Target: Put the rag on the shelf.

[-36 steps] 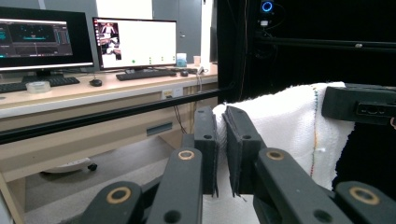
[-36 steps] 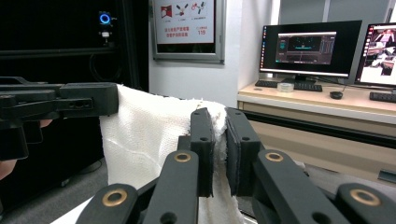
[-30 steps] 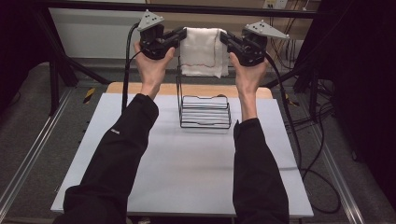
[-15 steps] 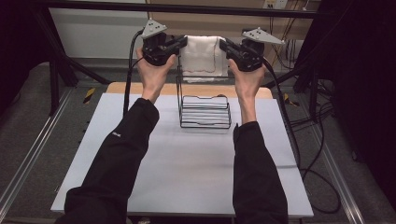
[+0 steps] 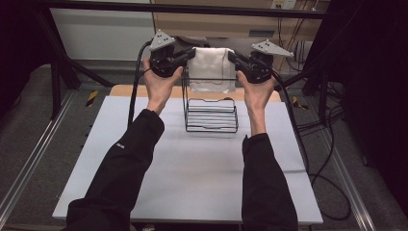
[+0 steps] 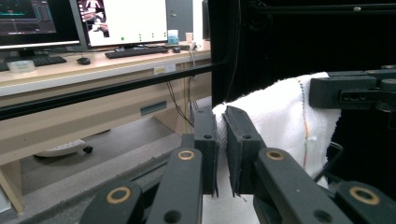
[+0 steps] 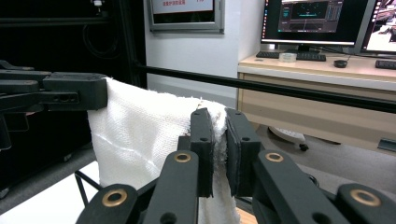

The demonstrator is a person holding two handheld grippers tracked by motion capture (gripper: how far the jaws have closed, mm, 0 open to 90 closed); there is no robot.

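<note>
White terry cloth (image 5: 211, 70) hangs stretched between my two claws, above the black wire rack (image 5: 210, 113) on the pale table (image 5: 192, 183). My left gripper (image 5: 188, 54) clamps the cloth's left top corner — jaws closed tight on the fabric. My right gripper (image 5: 235, 56) pinches the right top corner the same way — pads pressed on the weave.

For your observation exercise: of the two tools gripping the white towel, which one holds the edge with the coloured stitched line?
The right tool: the towel edge in its grip carries the coloured seam; the left tool pinches the plain edge.
</note>
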